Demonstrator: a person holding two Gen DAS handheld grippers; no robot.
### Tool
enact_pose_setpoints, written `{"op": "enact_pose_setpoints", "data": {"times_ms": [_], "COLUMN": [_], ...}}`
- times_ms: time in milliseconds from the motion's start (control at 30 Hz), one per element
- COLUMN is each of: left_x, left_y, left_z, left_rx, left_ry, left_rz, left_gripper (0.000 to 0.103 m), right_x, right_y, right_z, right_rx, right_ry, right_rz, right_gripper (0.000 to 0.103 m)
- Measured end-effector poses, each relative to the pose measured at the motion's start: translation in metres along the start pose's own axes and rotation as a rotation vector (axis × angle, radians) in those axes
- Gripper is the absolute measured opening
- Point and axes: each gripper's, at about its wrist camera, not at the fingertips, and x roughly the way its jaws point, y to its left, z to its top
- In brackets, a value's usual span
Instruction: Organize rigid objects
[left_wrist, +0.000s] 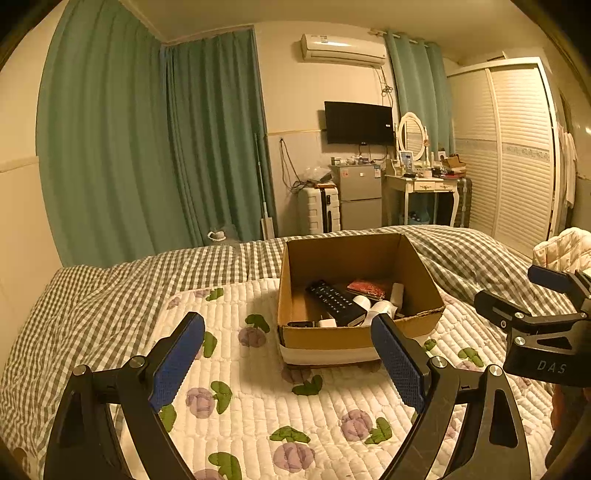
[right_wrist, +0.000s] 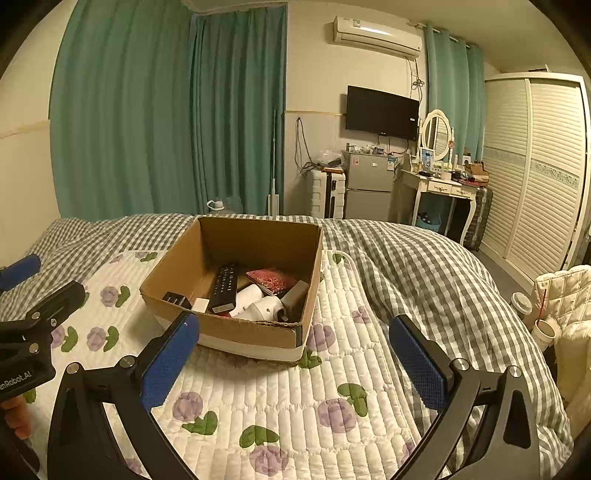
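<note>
An open cardboard box (left_wrist: 332, 338) (right_wrist: 243, 330) sits on a white quilted pad with purple flowers on the bed. Inside lie a black remote (left_wrist: 334, 301) (right_wrist: 225, 286), a red patterned pouch (left_wrist: 367, 288) (right_wrist: 271, 280), white objects (left_wrist: 382, 308) (right_wrist: 258, 304), a small white block (right_wrist: 200, 305) and a small black item (right_wrist: 176, 299). My left gripper (left_wrist: 290, 352) is open and empty, just in front of the box. My right gripper (right_wrist: 295, 356) is open and empty, in front of the box's near right corner. Each gripper shows at the edge of the other's view.
A grey-checked duvet (left_wrist: 476, 258) (right_wrist: 424, 266) covers the bed around the pad. A cream quilted item (right_wrist: 565, 295) and paper cups (right_wrist: 521, 304) stand at the right. Beyond the bed are teal curtains, a small fridge (left_wrist: 360, 195), a suitcase, a dressing table and a wardrobe.
</note>
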Motion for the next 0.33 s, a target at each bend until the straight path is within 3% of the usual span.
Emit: {"op": "enact_pose_setpoints", "data": {"times_ms": [333], "left_x": [0.0031], "left_y": [0.0001], "left_z": [-0.0027], "left_rx": [0.002], "left_ry": [0.008], "left_rz": [0.014], "left_gripper": [0.094], "right_x": [0.0041], "right_y": [0.0016], "right_z": [-0.0048], "right_rx": [0.000], "right_ry": [0.016], "right_rz": [0.002], "right_gripper": [0.103]}}
